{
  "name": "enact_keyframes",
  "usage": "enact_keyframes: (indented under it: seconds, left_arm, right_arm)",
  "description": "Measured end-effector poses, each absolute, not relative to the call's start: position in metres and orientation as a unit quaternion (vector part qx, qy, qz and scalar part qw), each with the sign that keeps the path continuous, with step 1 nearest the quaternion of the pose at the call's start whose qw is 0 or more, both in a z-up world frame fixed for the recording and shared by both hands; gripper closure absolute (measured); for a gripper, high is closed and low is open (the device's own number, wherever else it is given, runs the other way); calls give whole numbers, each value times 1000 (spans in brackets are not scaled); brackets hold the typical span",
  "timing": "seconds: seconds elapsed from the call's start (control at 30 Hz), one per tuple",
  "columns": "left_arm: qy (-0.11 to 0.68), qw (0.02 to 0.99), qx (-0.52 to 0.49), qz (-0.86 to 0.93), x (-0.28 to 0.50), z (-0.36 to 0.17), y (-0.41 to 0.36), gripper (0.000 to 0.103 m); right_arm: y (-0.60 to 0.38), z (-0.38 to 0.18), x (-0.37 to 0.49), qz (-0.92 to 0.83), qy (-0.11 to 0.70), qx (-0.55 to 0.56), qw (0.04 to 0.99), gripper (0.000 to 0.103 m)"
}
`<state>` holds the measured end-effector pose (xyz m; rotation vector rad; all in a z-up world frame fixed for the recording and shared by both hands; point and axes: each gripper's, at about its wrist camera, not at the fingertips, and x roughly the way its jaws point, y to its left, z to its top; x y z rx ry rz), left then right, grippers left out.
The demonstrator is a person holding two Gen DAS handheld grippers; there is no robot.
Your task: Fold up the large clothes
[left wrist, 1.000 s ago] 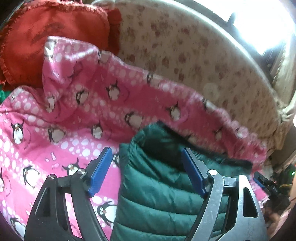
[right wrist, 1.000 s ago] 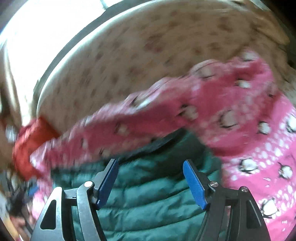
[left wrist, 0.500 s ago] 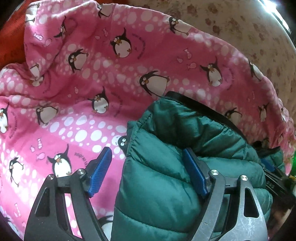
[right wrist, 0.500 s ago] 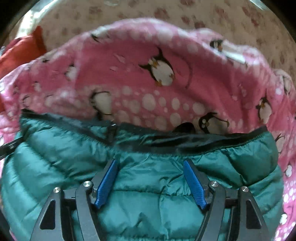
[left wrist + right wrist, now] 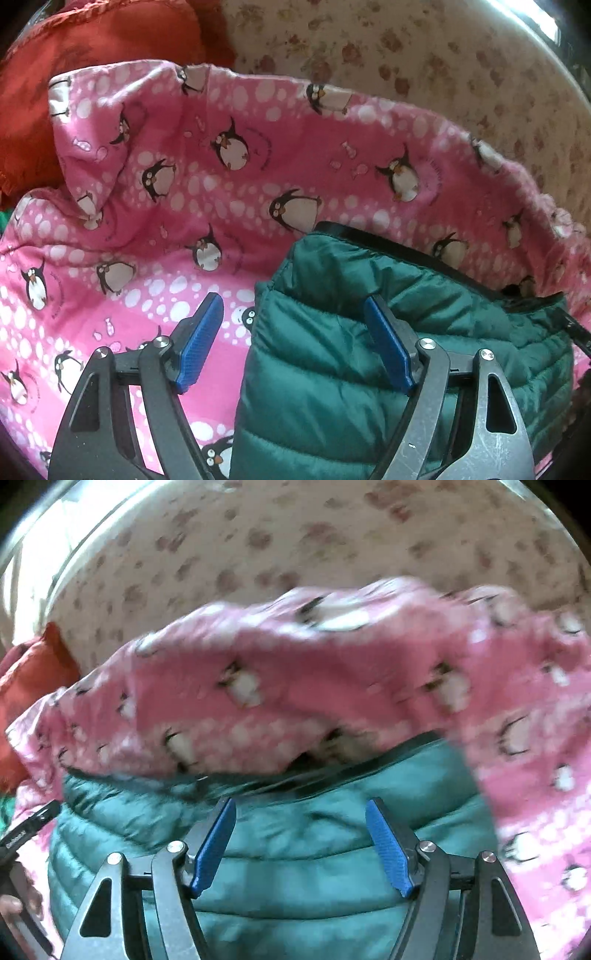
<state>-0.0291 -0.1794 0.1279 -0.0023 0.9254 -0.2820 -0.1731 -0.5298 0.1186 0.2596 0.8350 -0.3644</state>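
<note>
A dark green quilted jacket (image 5: 369,369) with a black-trimmed edge lies on a pink penguin-print blanket (image 5: 184,184). My left gripper (image 5: 293,302) hangs open over the jacket's left edge: its right pad (image 5: 388,350) is above the quilting and its left pad (image 5: 199,343) above the blanket. In the blurred right wrist view the jacket (image 5: 295,878) fills the lower half. My right gripper (image 5: 302,805) stands open just above it, with nothing pinched. The blanket (image 5: 295,686) bunches up behind the jacket. The other gripper's black tip (image 5: 26,830) and a hand (image 5: 11,904) show at the left edge.
A red cushion (image 5: 92,74) lies at the far left, also seen as the red cushion (image 5: 33,672) in the right view. A cream floral sheet (image 5: 424,66) covers the bed beyond the blanket. Bright window light (image 5: 535,18) sits at the top right.
Both views closed in on the jacket's trimmed edge, then drew back, so the floral sheet and red cushion show again. The right view is now smeared by motion. Both jaws kept their width.
</note>
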Motion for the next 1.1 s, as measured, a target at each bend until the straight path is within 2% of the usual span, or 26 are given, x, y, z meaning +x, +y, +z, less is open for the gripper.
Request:
enact_keyframes:
  seconds: [0.23, 0.4, 0.5, 0.6, 0.73, 0.83, 0.97, 1.1]
  left_arm:
    - [478, 869, -2, -129, -18, 96, -179, 23]
    - [473, 872, 15, -126, -21, 94, -185, 23]
    - [470, 874, 27, -123, -24, 94, -188, 23]
    - [473, 872, 23, -124, -25, 94, -188, 23]
    - [475, 871, 18, -126, -25, 94, -186, 23]
    - [475, 871, 16, -126, -24, 91, -185, 23]
    - [475, 871, 11, -127, -22, 86, -182, 22]
    - [475, 871, 10, -126, -22, 81, -182, 21]
  right_arm:
    - [-568, 69, -179, -210, 472, 143, 845, 32]
    - [-583, 50, -193, -194, 443, 206, 851, 31]
    - [-583, 51, -195, -194, 444, 206, 850, 31]
    - [-578, 65, -204, -195, 446, 194, 852, 31]
    - [-572, 96, -240, -166, 401, 237, 869, 31]
    - [-567, 106, -262, -176, 393, 223, 875, 32]
    - [-574, 90, -282, -216, 395, 210, 868, 31]
    - [-585, 54, -286, -206, 385, 283, 854, 29]
